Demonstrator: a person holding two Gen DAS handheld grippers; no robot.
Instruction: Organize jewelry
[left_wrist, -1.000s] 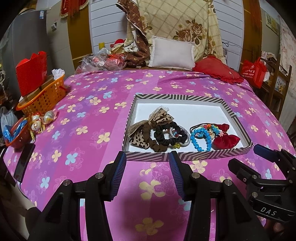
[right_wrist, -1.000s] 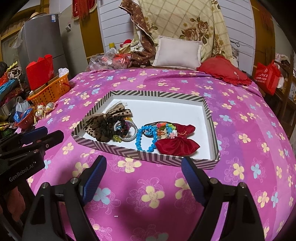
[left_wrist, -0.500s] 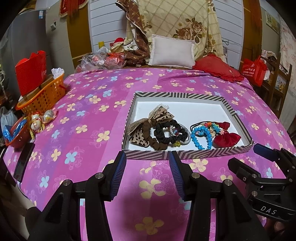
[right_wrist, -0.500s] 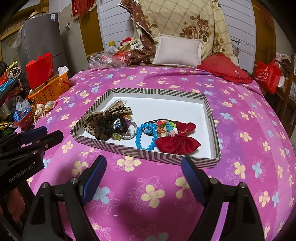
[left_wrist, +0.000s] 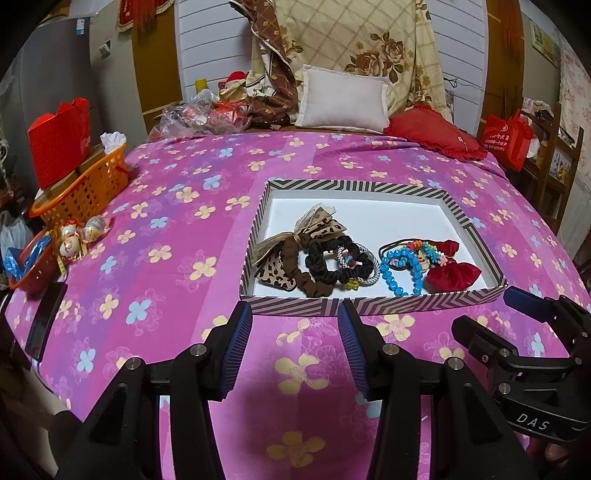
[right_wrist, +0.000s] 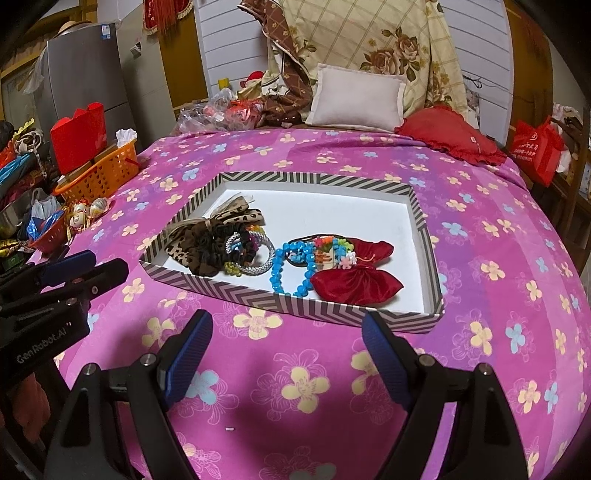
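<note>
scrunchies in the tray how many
2: a brown scrunchie by the leopard bow at the tray's left, and a black scrunchie overlapping its right. Others may hide underneath.

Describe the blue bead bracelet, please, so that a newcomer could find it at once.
On the pink flowered bedspread lies a shallow striped box. Near its front edge, between the silver bangle and the red velvet bow, is the blue bead bracelet, the only bright blue beads there.

A: What can't you make out past the fingers?
B: The brown scrunchie (left_wrist: 297, 267) partly covers the leopard-print bow (left_wrist: 273, 271), beyond the left fingertips.
A: And ahead of the right ones?
B: The colourful clip (right_wrist: 334, 253) overlaps the black band (right_wrist: 295, 242). The red bag's (right_wrist: 537, 151) print is too small to read.
</note>
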